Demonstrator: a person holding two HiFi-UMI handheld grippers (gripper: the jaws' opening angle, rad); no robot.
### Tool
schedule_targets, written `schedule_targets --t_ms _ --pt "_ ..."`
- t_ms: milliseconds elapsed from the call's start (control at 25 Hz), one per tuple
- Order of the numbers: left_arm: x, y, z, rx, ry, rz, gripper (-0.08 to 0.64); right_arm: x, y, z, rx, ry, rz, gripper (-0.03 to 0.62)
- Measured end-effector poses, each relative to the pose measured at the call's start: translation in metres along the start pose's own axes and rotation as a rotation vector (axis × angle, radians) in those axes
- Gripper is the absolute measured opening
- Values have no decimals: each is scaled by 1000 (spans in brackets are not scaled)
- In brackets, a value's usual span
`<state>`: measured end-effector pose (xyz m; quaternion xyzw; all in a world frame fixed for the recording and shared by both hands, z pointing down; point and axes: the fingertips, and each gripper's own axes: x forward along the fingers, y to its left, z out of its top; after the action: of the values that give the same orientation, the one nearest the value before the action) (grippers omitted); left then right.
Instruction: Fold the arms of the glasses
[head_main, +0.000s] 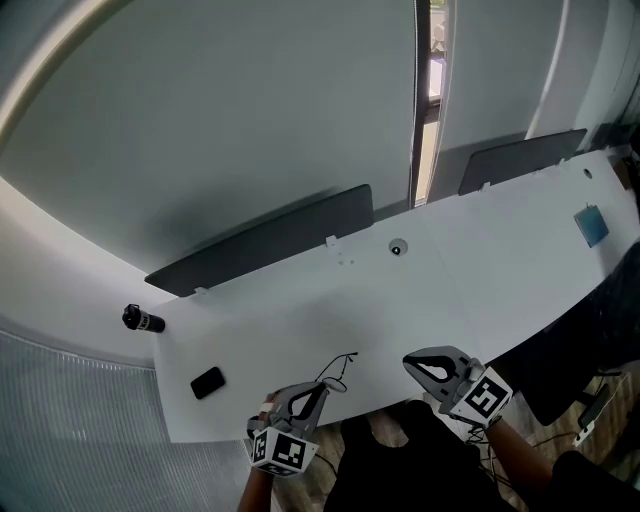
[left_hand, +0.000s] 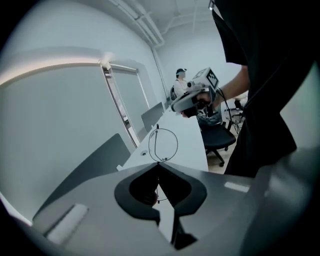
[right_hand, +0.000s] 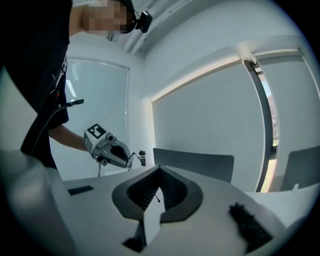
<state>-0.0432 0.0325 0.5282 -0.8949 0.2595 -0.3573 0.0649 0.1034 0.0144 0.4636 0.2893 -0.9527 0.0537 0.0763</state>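
Observation:
Thin black wire-framed glasses (head_main: 340, 368) hang just above the white table's (head_main: 440, 285) near edge. My left gripper (head_main: 322, 388) is shut on them. In the left gripper view one round lens rim (left_hand: 164, 145) stands right beyond the closed tips of that gripper (left_hand: 158, 164), and more wire shows behind them. My right gripper (head_main: 407, 362) is a short way to the right, level, its tips turned toward the glasses. Its jaws are shut with nothing in them (right_hand: 160, 170). The right gripper view shows the left gripper (right_hand: 131, 161) across the table with the glasses at its tips.
A flat black device (head_main: 207, 382) lies at the table's left end, and a black cylinder (head_main: 143, 320) sits beyond that end. Dark divider panels (head_main: 270, 238) line the far edge. A blue object (head_main: 591, 225) lies far right. An office chair (left_hand: 217, 137) stands beside the table.

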Motion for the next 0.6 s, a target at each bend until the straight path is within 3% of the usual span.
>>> schedule_targets --t_ms 80,240,320,480,600 --pt "-4 15 -1 -67 -45 -35 11 15 1 8 -87 9 -28 6" --pt "-17 50 11 -293 -181 -112 11 45 9 29 -197 -10 -43 6" --pt "-20 59 12 -411 -219 -166 11 59 16 43 -169 -64 -21 6" --pt "-26 79 16 -772 -350 -253 11 81 22 52 -20 -90 36 8" --pt "-28 90 12 -849 -405 -256 11 93 25 49 60 -54 55 19"
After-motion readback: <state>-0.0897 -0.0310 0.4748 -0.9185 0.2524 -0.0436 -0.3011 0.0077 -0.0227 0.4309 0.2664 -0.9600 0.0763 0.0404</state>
